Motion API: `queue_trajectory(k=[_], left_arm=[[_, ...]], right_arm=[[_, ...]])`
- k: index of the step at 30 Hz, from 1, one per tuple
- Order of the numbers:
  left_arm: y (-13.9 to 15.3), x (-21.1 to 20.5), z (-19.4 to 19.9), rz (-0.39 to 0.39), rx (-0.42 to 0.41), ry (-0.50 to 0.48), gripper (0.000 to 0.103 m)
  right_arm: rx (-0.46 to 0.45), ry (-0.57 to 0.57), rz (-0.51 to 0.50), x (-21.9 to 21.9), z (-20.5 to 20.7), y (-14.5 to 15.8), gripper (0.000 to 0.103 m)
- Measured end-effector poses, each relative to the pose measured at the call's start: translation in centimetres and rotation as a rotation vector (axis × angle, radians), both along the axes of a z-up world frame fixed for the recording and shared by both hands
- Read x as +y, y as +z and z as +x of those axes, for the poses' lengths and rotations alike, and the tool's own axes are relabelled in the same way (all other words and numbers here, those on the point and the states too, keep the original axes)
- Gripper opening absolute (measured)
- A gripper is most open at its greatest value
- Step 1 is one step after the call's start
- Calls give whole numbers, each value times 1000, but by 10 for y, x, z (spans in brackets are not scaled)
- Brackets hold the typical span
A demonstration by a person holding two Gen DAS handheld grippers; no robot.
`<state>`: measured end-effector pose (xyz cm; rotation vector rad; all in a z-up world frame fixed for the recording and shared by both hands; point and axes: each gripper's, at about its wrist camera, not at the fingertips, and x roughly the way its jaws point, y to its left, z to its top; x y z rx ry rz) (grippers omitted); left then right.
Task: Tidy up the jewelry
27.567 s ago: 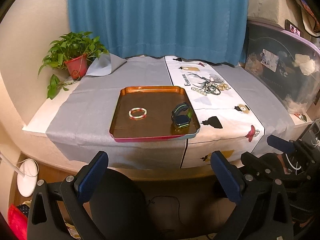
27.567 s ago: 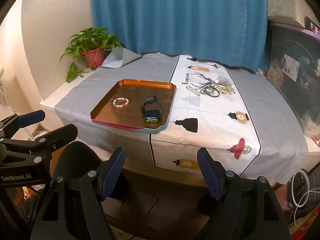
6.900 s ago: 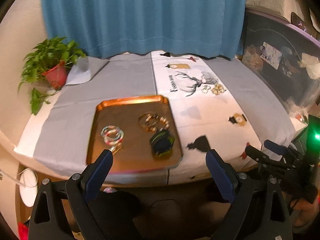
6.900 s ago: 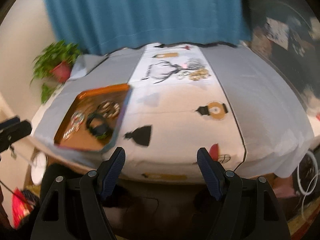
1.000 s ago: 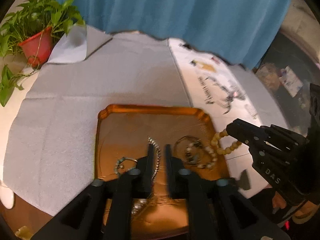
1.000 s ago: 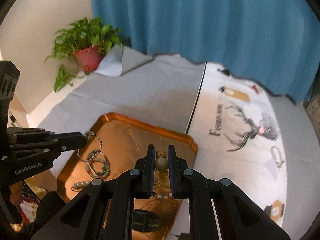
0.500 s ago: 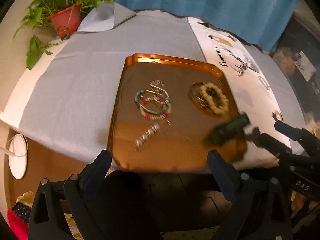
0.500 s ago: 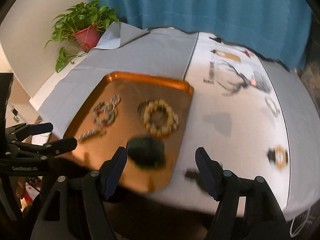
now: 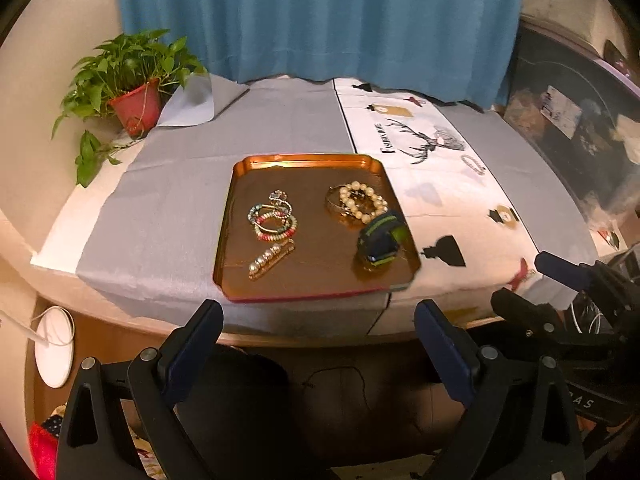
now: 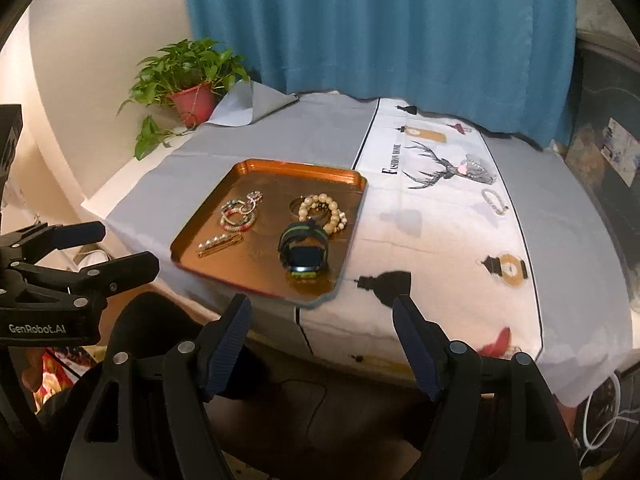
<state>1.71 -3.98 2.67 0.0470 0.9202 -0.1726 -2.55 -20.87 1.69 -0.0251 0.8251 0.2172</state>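
Both sets of jaws wide, empty, low in frame before the desk (image 9: 168,208). Jewelry tray (image 9: 240,280) at centre, above left gripper (image 9: 318,346); upper left of right gripper (image 10: 322,338).

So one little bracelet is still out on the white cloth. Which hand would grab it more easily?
Probably the right: the bracelet lies right of the tray, on the right hand-held gripper's side. Both are open and empty.
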Motion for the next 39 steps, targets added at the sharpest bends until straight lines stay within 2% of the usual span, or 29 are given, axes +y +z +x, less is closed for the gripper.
queue_trajectory(k=[5,14,39], left_arm=[[5,0,-21,5,-20,-3,95],[14,3,-34,-3,-45,-2,95],[6,-3,-26,8,-12,-5,95]], right_arm=[[-12,9,-2,3,-19,3,74],[-27,9,-6,6,-35,8,74],[4,-3,-3,1,-28,-2,74]])
